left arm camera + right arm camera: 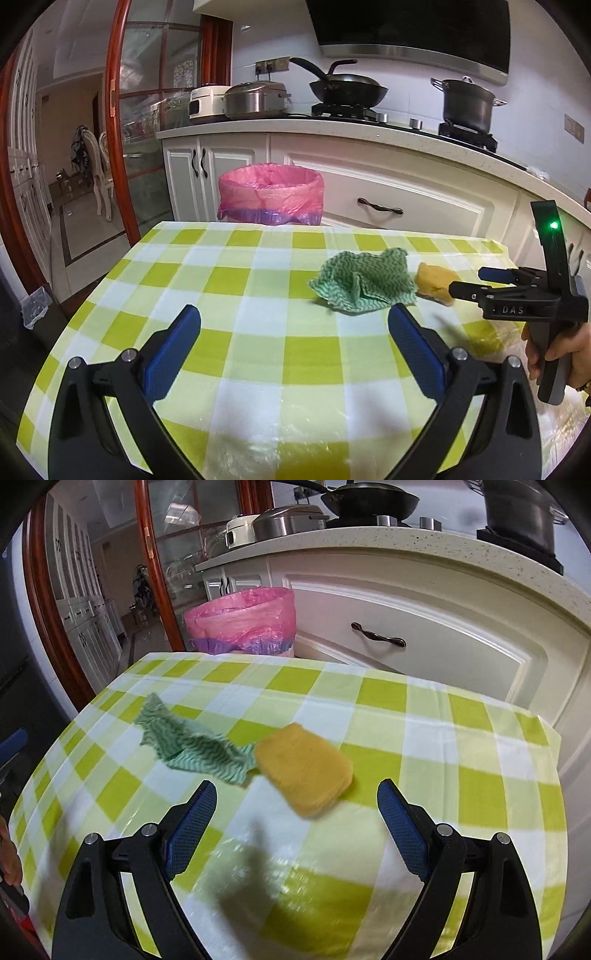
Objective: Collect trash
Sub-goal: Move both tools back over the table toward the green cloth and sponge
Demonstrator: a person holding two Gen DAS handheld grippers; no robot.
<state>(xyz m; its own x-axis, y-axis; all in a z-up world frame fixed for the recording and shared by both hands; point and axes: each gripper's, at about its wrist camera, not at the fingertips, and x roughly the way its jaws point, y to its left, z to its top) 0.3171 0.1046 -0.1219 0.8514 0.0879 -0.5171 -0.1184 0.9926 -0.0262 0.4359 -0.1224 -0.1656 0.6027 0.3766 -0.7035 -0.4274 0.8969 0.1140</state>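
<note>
A crumpled green zigzag cloth (pixel 364 282) (pixel 192 744) lies on the checked tablecloth, with a yellow sponge (pixel 436 282) (pixel 304 768) touching its right side. My left gripper (pixel 295 319) stands open above the table, the cloth just beyond its right finger. My right gripper (pixel 297 794) is open, hanging over the near edge of the sponge without touching it. In the left wrist view the right gripper (pixel 476 280) reaches in from the right, close to the sponge. A bin lined with a pink bag (pixel 271 195) (pixel 243 622) stands on the floor past the table's far edge.
The table (pixel 221 332) (pixel 461 775) wears a green-and-white checked cloth under clear plastic. White kitchen cabinets (pixel 388 192) stand behind it, with a wok (pixel 347 88), a pot (pixel 469 101) and cookers on the counter. A glass door with a red frame (pixel 118 122) is at the left.
</note>
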